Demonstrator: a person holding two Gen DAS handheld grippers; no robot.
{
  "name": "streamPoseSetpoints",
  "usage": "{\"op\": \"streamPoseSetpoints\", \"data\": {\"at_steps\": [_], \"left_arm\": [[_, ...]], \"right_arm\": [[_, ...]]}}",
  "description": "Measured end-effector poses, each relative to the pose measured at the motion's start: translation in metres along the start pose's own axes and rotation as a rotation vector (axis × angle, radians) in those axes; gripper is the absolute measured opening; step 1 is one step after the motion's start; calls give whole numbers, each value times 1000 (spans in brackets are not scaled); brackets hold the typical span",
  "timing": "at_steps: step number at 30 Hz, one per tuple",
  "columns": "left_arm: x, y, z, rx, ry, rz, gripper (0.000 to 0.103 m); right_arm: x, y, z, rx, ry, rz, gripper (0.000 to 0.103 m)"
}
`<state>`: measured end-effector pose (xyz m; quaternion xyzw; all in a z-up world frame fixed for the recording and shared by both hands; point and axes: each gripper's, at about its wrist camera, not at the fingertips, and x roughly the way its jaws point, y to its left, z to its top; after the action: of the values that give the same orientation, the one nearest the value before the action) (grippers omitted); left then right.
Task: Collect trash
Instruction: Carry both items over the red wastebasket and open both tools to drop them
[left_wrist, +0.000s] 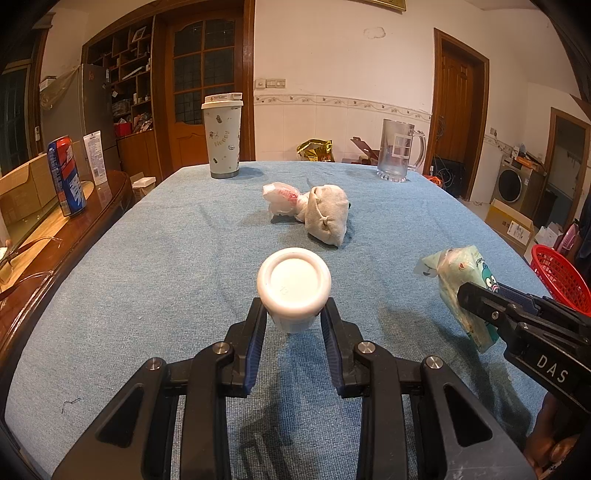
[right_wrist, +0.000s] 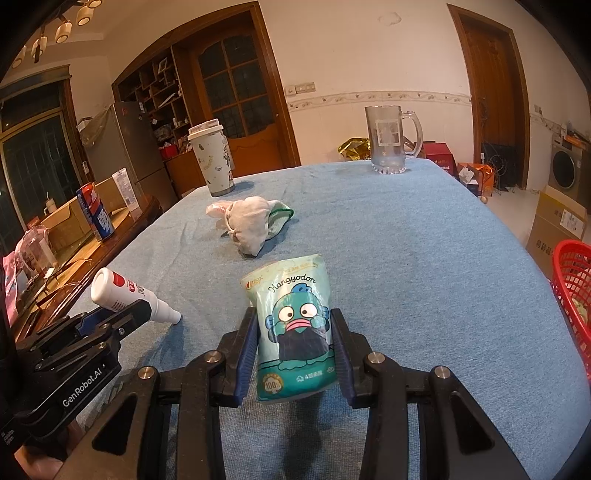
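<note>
My left gripper (left_wrist: 293, 314) is shut on a white plastic bottle (left_wrist: 293, 282), seen bottom-first; in the right wrist view the bottle (right_wrist: 125, 291) is tilted with its nozzle touching the blue cloth. My right gripper (right_wrist: 294, 325) is shut on a green tissue pack (right_wrist: 295, 325) with a cartoon face, held just above the table; it also shows in the left wrist view (left_wrist: 461, 288). A knotted whitish bag with crumpled plastic (left_wrist: 314, 210) lies mid-table, also seen in the right wrist view (right_wrist: 247, 221).
A blue cloth covers the table (right_wrist: 406, 258). A red basket (right_wrist: 572, 295) stands off the right edge. A lidded tumbler (left_wrist: 222, 136) and a glass mug (left_wrist: 397, 151) stand at the far edge. A blue can (left_wrist: 66, 175) sits on a wooden side table at left.
</note>
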<state>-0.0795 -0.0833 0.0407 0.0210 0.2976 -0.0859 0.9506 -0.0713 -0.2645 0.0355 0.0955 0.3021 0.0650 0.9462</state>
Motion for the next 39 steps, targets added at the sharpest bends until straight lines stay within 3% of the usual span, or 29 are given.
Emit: {"op": "streamPoseSetpoints", "data": {"at_steps": [8,14,21,28,31,34,37,39], "left_arm": [[1,-10,6,44,51,-101,29],[-6,-54,26,108,63,-219,29],[-10,-164,63,224,103,-488,29],[12,-279,73,292,205,-665,29],[21,-303,68,295,253,-682,29],[15,-298,57,323,255,-662,29],[11,-262,53,328,236,-568,34],[15,-221,56,301,218,-446,50]], "right_arm": [[-19,-25,0,65,-11,-9,41],[-61,-95,6,224,-62,-42,41],[-126,-205,9,405,-178,-206,43],[-160,-287,1,524,-209,-290,43],[-166,-304,-5,568,-203,-280,43],[-168,-307,-10,552,-198,-268,43],[-158,-302,-11,525,-176,-219,43],[-153,-293,-11,498,-172,-197,43]]}}
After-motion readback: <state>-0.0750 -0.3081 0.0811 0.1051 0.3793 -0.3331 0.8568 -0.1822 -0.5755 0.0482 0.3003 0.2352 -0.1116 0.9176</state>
